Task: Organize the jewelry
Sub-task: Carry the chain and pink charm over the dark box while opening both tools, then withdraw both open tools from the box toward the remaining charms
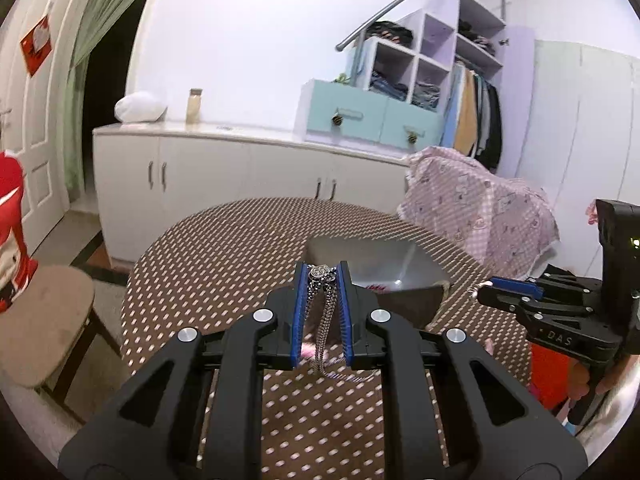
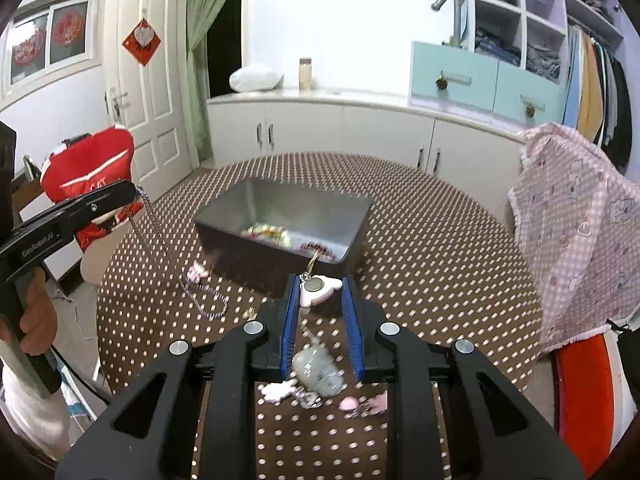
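Over the dotted round table, a silver chain necklace is pinched at the tips of the left gripper, its loop trailing down to the tabletop. A pink-and-white charm is clamped in the right gripper, just in front of the grey metal bin where other trinkets are piled.

The left black plastic gripper has blue ribbed pads on its two fingers and round silver screws on its arms. The right black plastic gripper looks the same. White letters are printed on their sides. A bare hand grips a black handle
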A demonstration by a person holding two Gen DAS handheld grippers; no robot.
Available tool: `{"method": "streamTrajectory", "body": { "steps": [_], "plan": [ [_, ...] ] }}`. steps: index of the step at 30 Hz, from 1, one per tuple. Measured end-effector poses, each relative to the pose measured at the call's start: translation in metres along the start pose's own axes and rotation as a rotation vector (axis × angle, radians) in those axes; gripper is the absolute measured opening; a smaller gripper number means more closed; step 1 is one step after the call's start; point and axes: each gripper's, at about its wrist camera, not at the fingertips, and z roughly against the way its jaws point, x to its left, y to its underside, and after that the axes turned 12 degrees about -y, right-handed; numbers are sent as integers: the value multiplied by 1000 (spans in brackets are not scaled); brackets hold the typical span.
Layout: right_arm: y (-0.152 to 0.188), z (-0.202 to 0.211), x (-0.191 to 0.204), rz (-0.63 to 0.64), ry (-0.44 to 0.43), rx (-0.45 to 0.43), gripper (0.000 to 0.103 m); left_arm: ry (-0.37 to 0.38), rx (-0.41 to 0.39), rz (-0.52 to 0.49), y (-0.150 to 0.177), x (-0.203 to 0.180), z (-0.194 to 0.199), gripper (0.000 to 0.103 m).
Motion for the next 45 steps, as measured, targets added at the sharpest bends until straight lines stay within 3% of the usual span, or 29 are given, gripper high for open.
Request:
{"method": "streamTrajectory", "body": {
  "steps": [15,24,32,38,39,40,41,42,45],
  "plan": [
    [-45,33,-10,32,4,-152,20,68,-134,-55,-55,-48,15,15],
    [-66,26,-7,82,-19,-167,20,76,-192,-67,-81,-57,17,15],
    [-67,3,-6,82,-58,-127,20,64,-149,-73,-83,-61,-4,15],
    [-61,-14,-6,82,-84,-68,20,16,-43,-81,-68,-64,-31,16],
    [-61,-16,-7,79,-95,-57,20,-12,-13,-92,-64,-64,-38,20],
    [-60,-18,-7,76,-107,-50,21,-29,11,-101,-61,-65,-44,35],
    [-59,-18,-8,69,-110,-47,22,-39,29,-106,-57,-65,-48,66],
    [-59,-18,-9,61,-107,-44,24,-42,34,-107,-55,-63,-50,72],
    [-57,-17,-12,49,-93,-46,32,-41,43,-106,-50,-58,-52,72]
  ]
}}
